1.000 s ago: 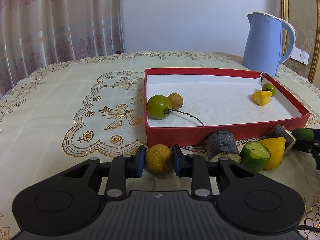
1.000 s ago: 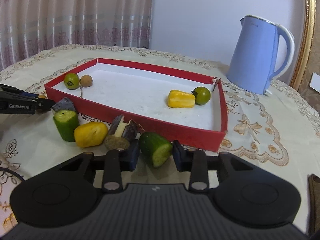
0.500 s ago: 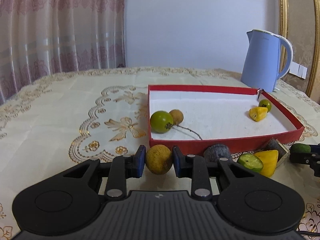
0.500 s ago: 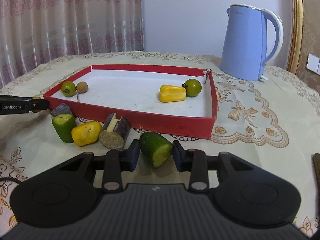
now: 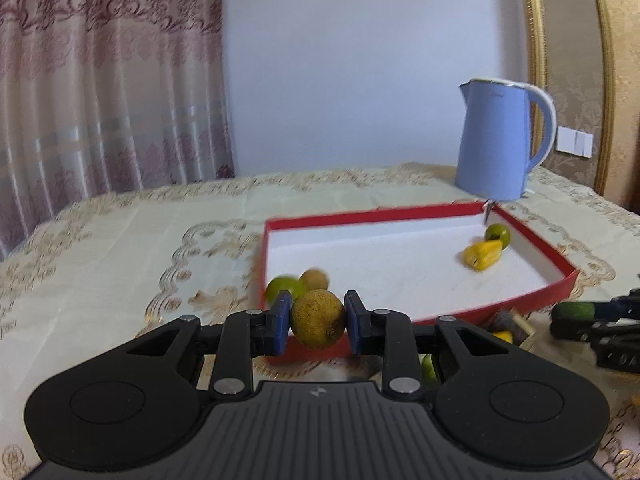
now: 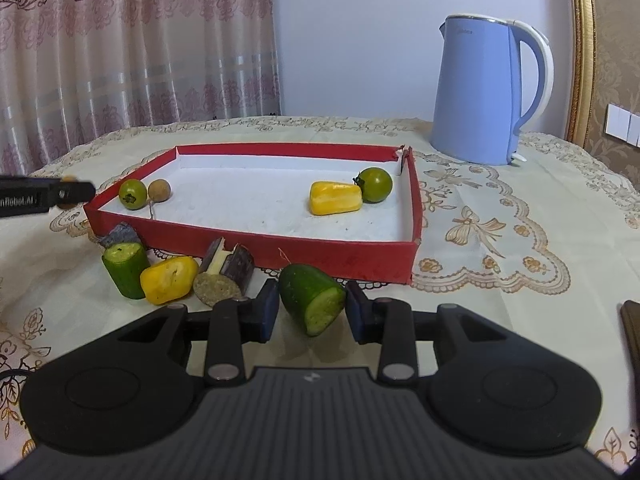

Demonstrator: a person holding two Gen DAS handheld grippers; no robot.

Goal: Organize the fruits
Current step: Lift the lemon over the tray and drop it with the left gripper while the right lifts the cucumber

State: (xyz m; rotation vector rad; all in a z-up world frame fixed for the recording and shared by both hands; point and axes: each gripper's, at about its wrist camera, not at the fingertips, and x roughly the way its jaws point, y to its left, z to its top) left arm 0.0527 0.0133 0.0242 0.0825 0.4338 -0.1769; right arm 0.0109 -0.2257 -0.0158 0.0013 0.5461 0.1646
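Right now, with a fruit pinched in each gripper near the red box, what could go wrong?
1. The round brown fruit is held only at its sides by the left gripper; being round, it may slip out and roll.
2. The cucumber piece sits tilted in the right gripper, so it could twist loose.
3. The red box wall stands right ahead; carried low, either fruit could strike it.

Kettle (image 6: 486, 92): pale blue with a white-trimmed handle, upright on the table beyond the far right corner of the box.
Tablecloth (image 6: 520, 216): cream, gold embroidered scrolls and bows.
Curtain (image 5: 104, 92): pinkish, patterned (sheer, it seems), behind the table.
Wall switches (image 5: 575, 142): white, right of the kettle.
Gold frame (image 6: 582, 52): vertical, right edge.
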